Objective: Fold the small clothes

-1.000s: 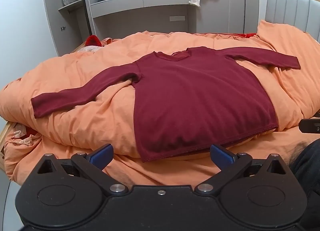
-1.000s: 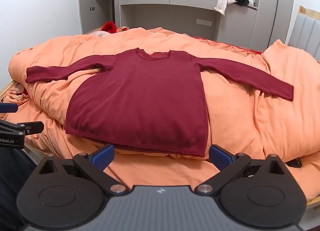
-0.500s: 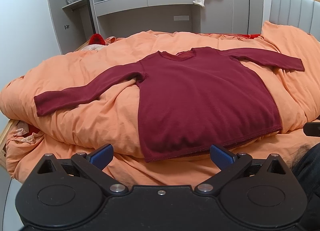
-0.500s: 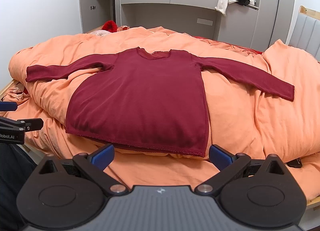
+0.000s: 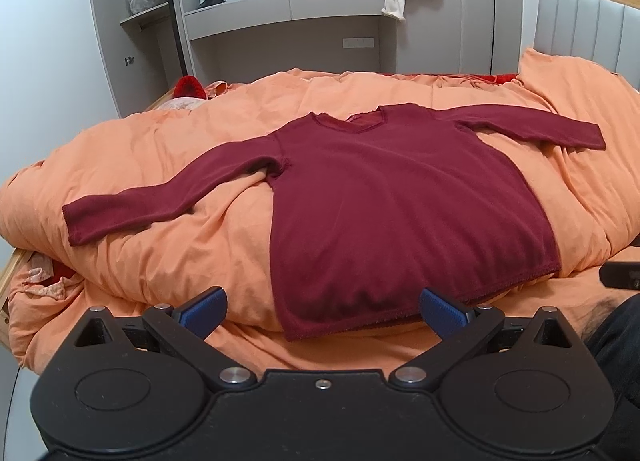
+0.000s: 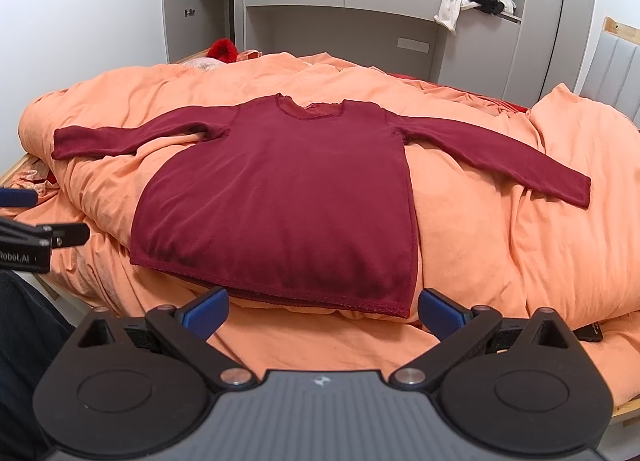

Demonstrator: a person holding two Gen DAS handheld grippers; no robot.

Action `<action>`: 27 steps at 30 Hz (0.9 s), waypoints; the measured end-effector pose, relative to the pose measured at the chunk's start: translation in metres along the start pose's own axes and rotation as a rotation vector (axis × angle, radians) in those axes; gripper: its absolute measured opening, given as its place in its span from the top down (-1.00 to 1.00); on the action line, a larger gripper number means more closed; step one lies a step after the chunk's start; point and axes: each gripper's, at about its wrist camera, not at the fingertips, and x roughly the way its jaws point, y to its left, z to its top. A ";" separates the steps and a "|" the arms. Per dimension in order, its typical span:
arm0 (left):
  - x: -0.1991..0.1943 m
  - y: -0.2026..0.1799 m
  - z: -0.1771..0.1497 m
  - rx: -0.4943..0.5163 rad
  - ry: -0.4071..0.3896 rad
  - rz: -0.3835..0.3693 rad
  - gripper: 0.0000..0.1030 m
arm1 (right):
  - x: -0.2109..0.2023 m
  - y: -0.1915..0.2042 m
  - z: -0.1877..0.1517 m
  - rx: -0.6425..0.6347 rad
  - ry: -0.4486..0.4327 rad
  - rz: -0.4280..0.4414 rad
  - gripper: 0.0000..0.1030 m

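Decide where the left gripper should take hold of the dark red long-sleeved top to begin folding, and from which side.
Probably the left sleeve's cuff, approached from the bed's left edge. The dark red long-sleeved top lies flat on the orange duvet with that sleeve stretched outward, its free end nearest the open left gripper.

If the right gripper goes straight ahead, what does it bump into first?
Most likely the red shirt: its bottom hem lies just ahead, between the open fingers of the right gripper. If it runs low, it might brush the orange duvet first; depth is hard to judge.
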 end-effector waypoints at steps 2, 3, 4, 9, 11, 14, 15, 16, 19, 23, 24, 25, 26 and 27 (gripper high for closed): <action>0.001 -0.002 0.002 0.006 -0.003 -0.004 -0.99 | 0.001 -0.001 0.001 0.003 0.001 0.002 -0.99; 0.002 -0.003 0.003 0.008 -0.001 -0.007 -0.99 | 0.002 -0.001 0.001 0.005 0.000 0.000 -0.99; 0.004 -0.003 0.003 0.008 0.000 -0.009 -0.99 | 0.002 -0.003 0.001 0.007 0.000 -0.001 -0.99; 0.015 -0.005 0.007 0.008 0.014 -0.016 -0.99 | 0.006 -0.008 0.004 0.021 -0.019 -0.004 -0.99; 0.020 -0.006 0.010 0.007 0.019 -0.016 -0.99 | 0.008 -0.011 0.005 0.024 -0.034 -0.007 -0.99; 0.031 -0.005 0.015 0.006 0.030 -0.015 -0.99 | 0.017 -0.017 0.009 0.039 -0.032 -0.011 -0.99; 0.034 -0.005 0.016 0.005 0.033 -0.015 -0.99 | 0.020 -0.020 0.011 0.046 -0.029 -0.009 -0.99; 0.038 -0.005 0.019 0.005 0.035 -0.016 -0.99 | 0.022 -0.022 0.012 0.051 -0.026 -0.007 -0.99; 0.047 -0.006 0.023 0.006 0.040 -0.021 -0.99 | 0.030 -0.026 0.016 0.054 -0.022 -0.007 -0.99; 0.060 -0.009 0.031 0.006 0.050 -0.026 -0.99 | 0.040 -0.033 0.020 0.064 -0.014 -0.012 -0.99; 0.063 -0.010 0.032 0.008 0.054 -0.027 -0.99 | 0.042 -0.035 0.020 0.070 -0.012 -0.011 -0.99; 0.066 -0.011 0.033 0.013 0.058 -0.026 -0.99 | 0.044 -0.037 0.020 0.075 -0.011 -0.009 -0.99; 0.069 -0.013 0.035 0.019 0.061 -0.025 -0.99 | 0.047 -0.040 0.020 0.084 -0.009 -0.009 -0.99; 0.072 -0.014 0.036 0.022 0.064 -0.025 -0.99 | 0.050 -0.043 0.021 0.092 -0.007 -0.008 -0.99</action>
